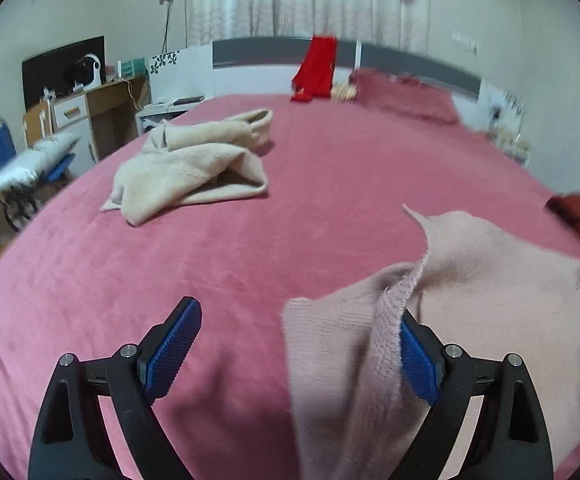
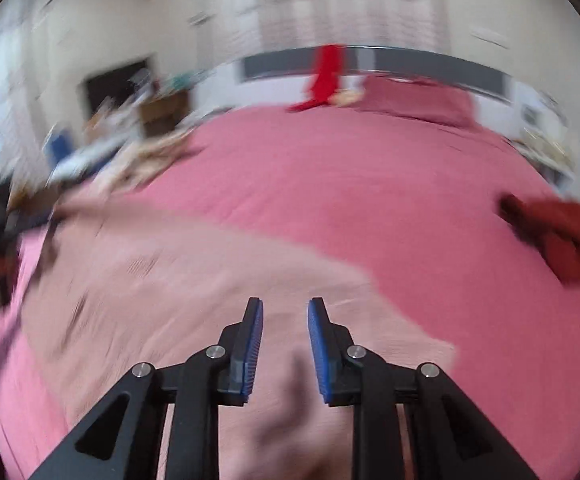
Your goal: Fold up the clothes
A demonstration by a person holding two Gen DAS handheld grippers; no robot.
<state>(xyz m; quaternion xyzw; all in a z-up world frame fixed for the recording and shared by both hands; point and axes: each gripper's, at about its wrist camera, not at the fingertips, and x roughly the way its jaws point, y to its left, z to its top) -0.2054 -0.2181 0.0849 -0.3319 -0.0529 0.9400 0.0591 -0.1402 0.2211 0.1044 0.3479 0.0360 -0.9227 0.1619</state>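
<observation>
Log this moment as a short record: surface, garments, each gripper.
surface: bed with pink cover
garment in work: pale pink sweater, spread in front of both grippers
other garments: cream garment, bunched on the bed; red garment at the headboard; dark red garment
left gripper: open wide, sweater edge draped against one finger
right gripper: jaws apart, nothing pinched, over the sweater

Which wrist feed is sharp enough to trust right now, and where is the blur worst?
Left wrist view: mostly sharp; the beige garment and left gripper are crisp, with smear only toward the headboard and right edge. Right wrist view: heavy motion blur, worst at left; the pink sweater is streaked, though the right gripper stays sharp. Both bend the bed fisheye-style.
</observation>
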